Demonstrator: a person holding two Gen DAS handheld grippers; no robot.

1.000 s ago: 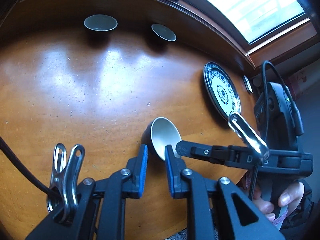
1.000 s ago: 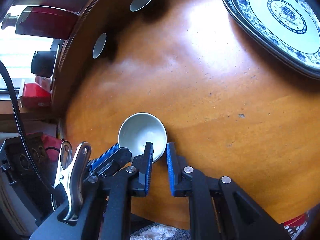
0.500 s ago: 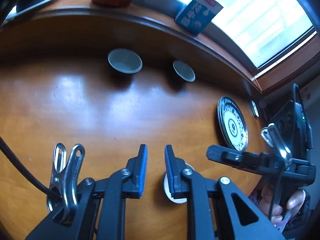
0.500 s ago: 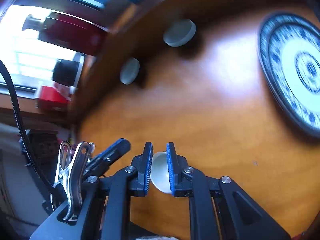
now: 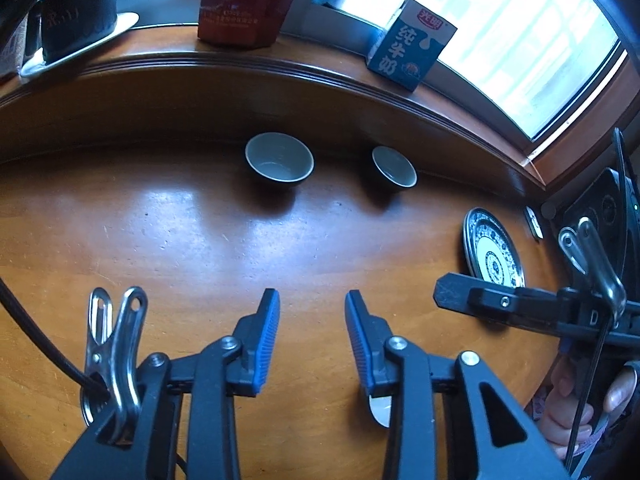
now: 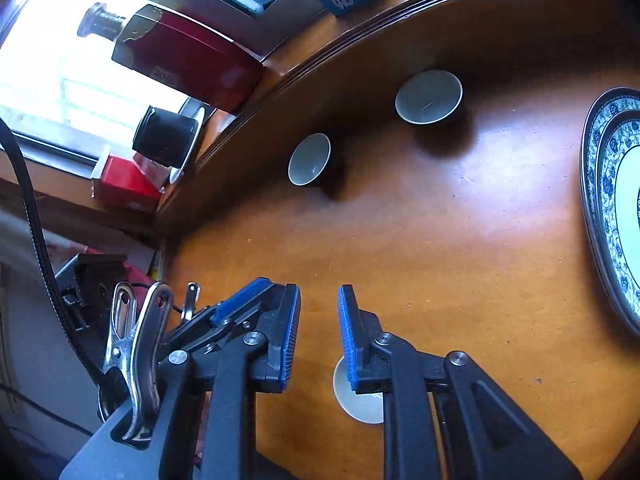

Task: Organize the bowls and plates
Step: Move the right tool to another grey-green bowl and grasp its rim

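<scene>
Two dark bowls with pale insides, one bowl [image 5: 279, 158] [image 6: 309, 159] and another bowl [image 5: 394, 168] [image 6: 429, 97], stand at the far side of the round wooden table [image 5: 200, 240]. A blue-and-white plate [image 5: 493, 254] [image 6: 612, 200] lies at the right. A third small pale bowl [image 5: 380, 410] [image 6: 356, 400] sits near the front edge, mostly hidden under a finger in both views. My left gripper [image 5: 311, 294] hangs above the table, its jaws opening with nothing between them. My right gripper [image 6: 319, 289] is beside it, jaws opening slightly and also empty.
A raised wooden ledge runs behind the table with a blue milk carton [image 5: 412, 46], a red box [image 5: 244, 0] and a dark pot on a saucer [image 5: 76, 12]. A person's hand [image 5: 568, 412] holds the right gripper's handle.
Both grippers have lifted and tipped up away from the near bowl, which has slid from the fingertips to under the fingers. The left jaws have spread wider; the right only slightly.
</scene>
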